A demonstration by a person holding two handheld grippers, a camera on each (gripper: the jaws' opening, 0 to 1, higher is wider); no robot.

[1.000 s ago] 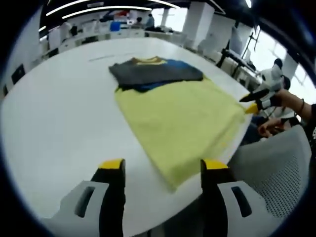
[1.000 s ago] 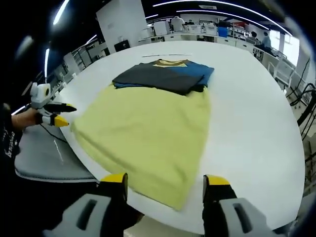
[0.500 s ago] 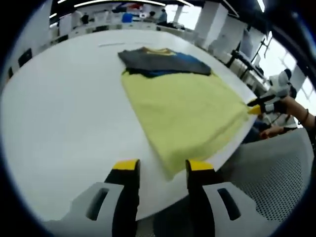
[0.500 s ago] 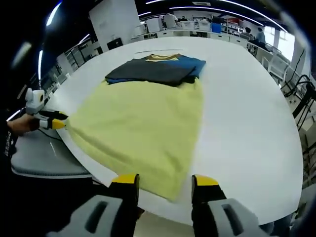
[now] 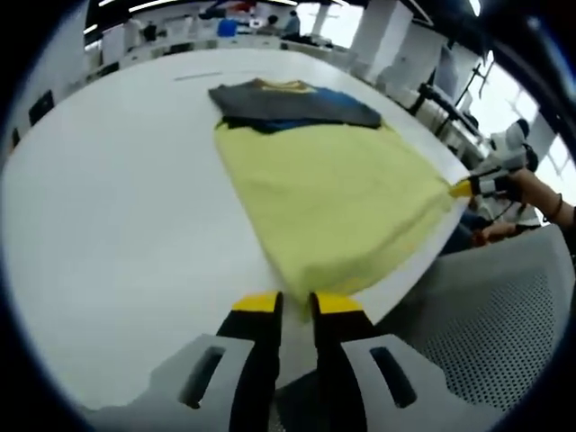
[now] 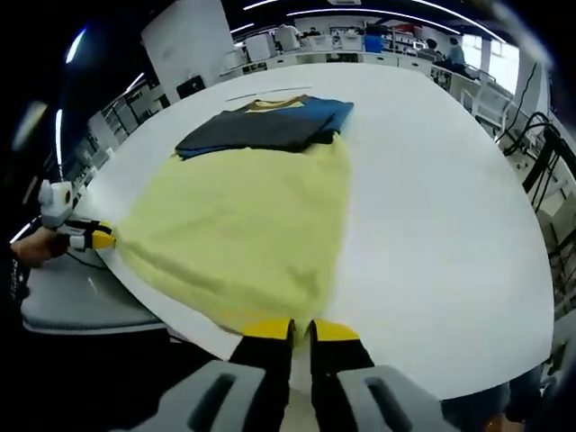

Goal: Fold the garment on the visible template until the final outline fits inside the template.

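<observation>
A yellow garment lies spread flat on the white table, its near hem at the table's edge. My left gripper is shut on one near corner of the hem; in the right gripper view it appears at the far left. My right gripper is shut on the other near corner and appears at the right of the left gripper view. Beyond the garment's far end lies a folded pile of dark grey and blue clothes.
A grey mesh chair stands against the table's near edge between the grippers. A person's hand holds each gripper. A thin strip lies on the table past the pile. Desks and people fill the room behind.
Both pairs of jaws have gone from wide open to shut on the yellow garment's near hem corners. Both cameras have moved closer to the table's edge.
</observation>
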